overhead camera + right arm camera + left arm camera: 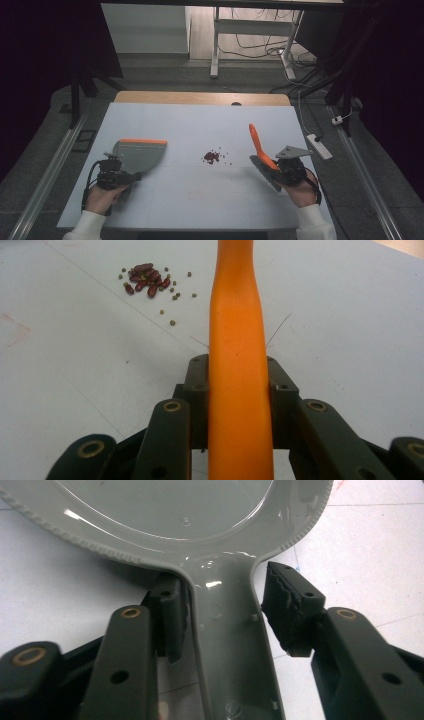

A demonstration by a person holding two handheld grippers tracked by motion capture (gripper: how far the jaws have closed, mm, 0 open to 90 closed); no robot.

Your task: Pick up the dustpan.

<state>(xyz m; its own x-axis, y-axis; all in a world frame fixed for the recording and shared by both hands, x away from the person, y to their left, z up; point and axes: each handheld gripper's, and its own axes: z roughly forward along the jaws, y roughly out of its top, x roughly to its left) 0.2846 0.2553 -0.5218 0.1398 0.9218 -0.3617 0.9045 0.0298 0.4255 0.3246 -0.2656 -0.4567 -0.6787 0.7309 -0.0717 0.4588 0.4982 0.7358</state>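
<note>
Now I am holding a grey dustpan (140, 154) with my left gripper (116, 175); its jaws are sitting apart astride the handle, one touching, not clenched. My right gripper (280, 169) is clamping an orange brush (260, 145) tight by its handle. Beans (212, 156) are lying mid-tabletop (200, 200), between both tools. Dustpan looks like light, stiff, glossy plastic, likely slippery, so I am favouring the handle neck. Its long axis is pointing toward one o'clock; the brush is slanting toward eleven.
</note>
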